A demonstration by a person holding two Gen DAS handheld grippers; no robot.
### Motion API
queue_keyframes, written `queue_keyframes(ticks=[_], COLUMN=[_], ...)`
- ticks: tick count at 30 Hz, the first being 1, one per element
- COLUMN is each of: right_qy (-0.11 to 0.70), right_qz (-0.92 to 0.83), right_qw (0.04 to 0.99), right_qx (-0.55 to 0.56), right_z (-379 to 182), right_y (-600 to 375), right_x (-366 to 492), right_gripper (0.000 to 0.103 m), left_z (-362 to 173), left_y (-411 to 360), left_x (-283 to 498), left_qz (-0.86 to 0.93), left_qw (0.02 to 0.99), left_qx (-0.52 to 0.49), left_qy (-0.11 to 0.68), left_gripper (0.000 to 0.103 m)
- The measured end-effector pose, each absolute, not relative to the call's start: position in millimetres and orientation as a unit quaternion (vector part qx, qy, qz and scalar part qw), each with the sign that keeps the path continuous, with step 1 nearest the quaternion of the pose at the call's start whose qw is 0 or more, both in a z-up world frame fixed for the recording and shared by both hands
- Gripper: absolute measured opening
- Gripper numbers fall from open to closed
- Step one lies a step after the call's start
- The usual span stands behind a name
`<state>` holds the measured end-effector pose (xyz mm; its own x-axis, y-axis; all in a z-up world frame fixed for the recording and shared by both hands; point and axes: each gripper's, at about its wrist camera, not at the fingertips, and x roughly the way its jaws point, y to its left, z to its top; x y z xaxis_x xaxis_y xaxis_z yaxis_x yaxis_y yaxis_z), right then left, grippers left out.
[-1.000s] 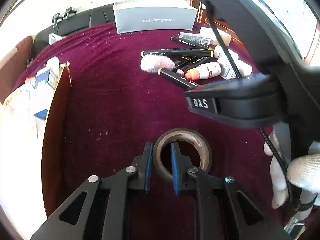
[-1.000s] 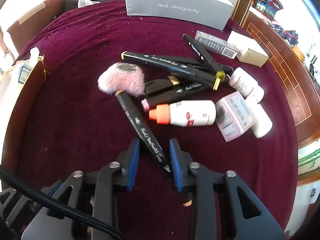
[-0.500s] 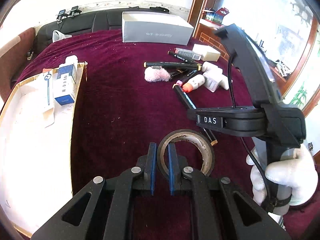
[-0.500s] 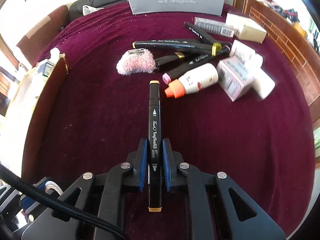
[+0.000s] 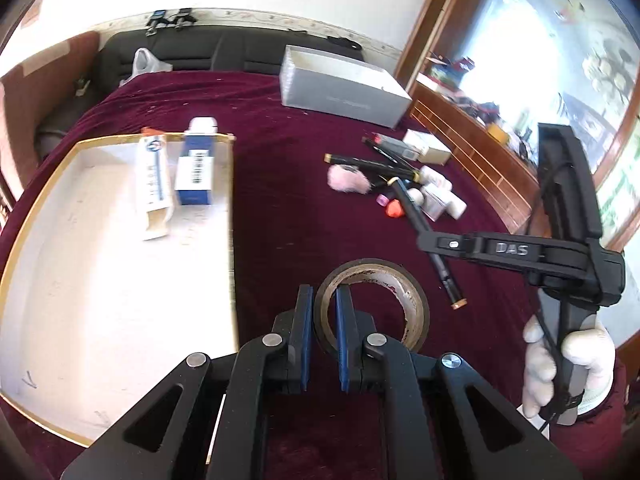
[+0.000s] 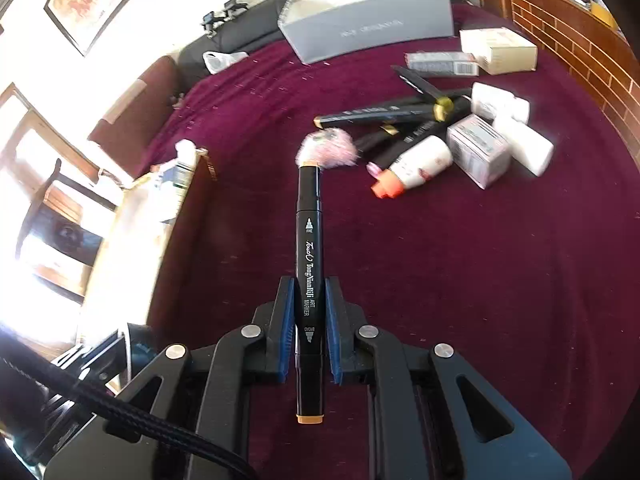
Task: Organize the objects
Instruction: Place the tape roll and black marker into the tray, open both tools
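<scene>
Both grippers are clenched: left gripper pinches the tape roll's wall, right gripper grips a black marker above the maroon cloth.

On the cloth-covered table, an open tray lies at the left edge with two cartons in its far corner. A long box sits at the far edge. Markers, bottles and small boxes pile near the right edge.
</scene>
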<state>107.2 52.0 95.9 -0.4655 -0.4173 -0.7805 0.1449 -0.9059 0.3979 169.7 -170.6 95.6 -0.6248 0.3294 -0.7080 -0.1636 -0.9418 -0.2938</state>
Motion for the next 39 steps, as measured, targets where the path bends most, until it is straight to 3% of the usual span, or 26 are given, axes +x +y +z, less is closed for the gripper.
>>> queue_keyframes(ticks=[7,21,39], right_qy=[-0.157,-0.134,-0.089], right_qz=[-0.832,-0.79,-0.776], right_qw=[0.218,0.308,0.309], right_qx=[0.486,0.512,0.542], right_z=[115.3,114.9,91.5], right_y=[21.3,-98.1,-207.3], right_x=[100.3,71.7,24.9], right_gripper=[0.013,0.013,0.013], left_z=[109.5,101.3,82.5], left_y=[-221.4,-318.1,-360.7], left_x=[167.2,125.3,59.7], left_qz=[0.908,0.914,0.909], left_qw=[0.094,-0.023,-0.073], left_qx=[-0.389,-0.393,-0.408], left_qy=[-0.125,-0.098,-0.05], left_gripper=[0.008,0.008,0.008])
